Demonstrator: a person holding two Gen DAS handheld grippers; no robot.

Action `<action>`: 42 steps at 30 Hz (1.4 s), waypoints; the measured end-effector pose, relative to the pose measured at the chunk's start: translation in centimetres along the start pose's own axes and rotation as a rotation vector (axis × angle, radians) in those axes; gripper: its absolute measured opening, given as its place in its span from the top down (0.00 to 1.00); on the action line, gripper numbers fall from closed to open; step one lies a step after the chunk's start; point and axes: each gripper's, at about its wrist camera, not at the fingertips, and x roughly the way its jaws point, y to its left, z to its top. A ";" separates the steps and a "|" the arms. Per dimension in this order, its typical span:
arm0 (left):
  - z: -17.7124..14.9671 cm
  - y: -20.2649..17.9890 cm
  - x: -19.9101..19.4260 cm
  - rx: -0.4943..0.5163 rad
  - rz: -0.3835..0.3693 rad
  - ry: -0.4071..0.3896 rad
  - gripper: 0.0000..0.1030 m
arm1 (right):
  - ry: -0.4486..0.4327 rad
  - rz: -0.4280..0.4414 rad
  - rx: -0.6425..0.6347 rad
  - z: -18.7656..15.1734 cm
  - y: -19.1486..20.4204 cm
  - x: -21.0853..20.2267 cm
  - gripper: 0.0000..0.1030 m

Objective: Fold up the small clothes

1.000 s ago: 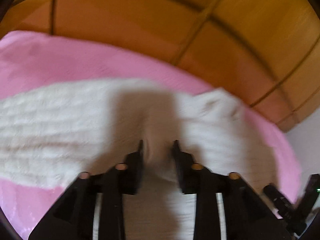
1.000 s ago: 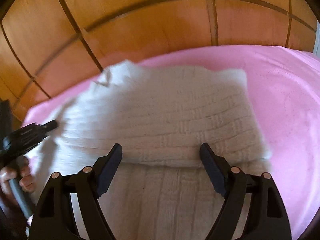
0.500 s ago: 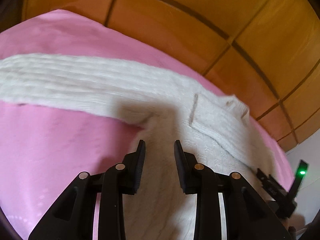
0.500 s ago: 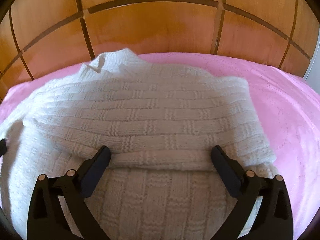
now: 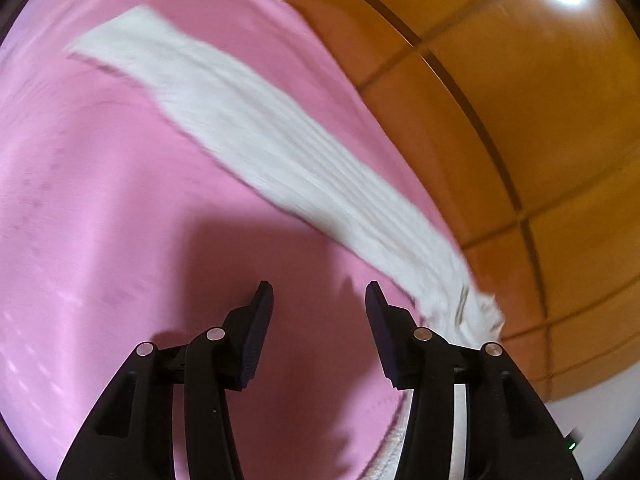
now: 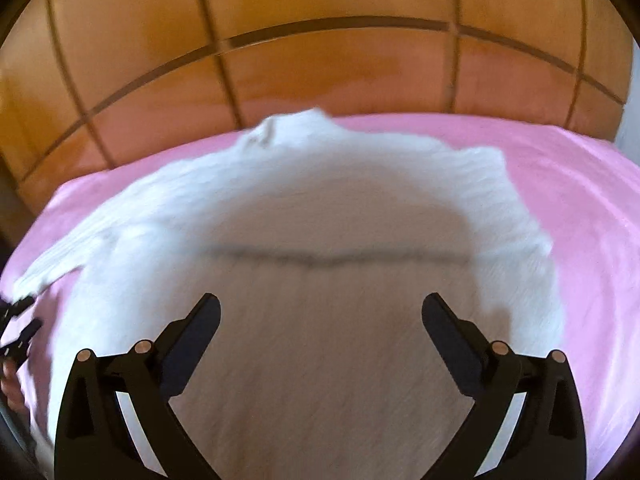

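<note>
A white knitted sweater (image 6: 312, 240) lies on a pink sheet (image 6: 580, 208), with one sleeve folded across its body. Its other sleeve (image 5: 256, 140) stretches flat across the sheet in the left wrist view, up and left from the collar (image 5: 476, 312). My left gripper (image 5: 318, 296) is open and empty over bare pink sheet (image 5: 100, 220), just left of the sweater's shoulder. My right gripper (image 6: 320, 312) is wide open and empty, above the sweater's lower body. The left gripper's tip shows at the left edge of the right wrist view (image 6: 16, 320).
A wooden panelled headboard (image 6: 320, 60) runs along the far edge of the bed, also visible in the left wrist view (image 5: 520, 100). A white wall (image 5: 592, 404) shows at the lower right.
My left gripper opened wider and swung left off the sweater onto bare pink sheet; the outstretched sleeve now lies ahead. My right gripper stayed open and moved closer over the sweater's body.
</note>
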 end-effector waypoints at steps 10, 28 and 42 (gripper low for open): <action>8.7 6.8 -2.4 -0.259 0.043 -0.142 0.54 | -0.007 -0.028 -0.066 -3.5 1.5 0.8 0.02; 3.9 -12.5 0.4 0.348 -0.100 -0.085 0.95 | -0.015 -0.017 -0.055 -3.8 1.2 0.7 0.02; -14.2 -18.6 2.6 0.809 -0.201 0.237 0.60 | -0.020 0.012 -0.036 -3.9 0.9 0.6 0.02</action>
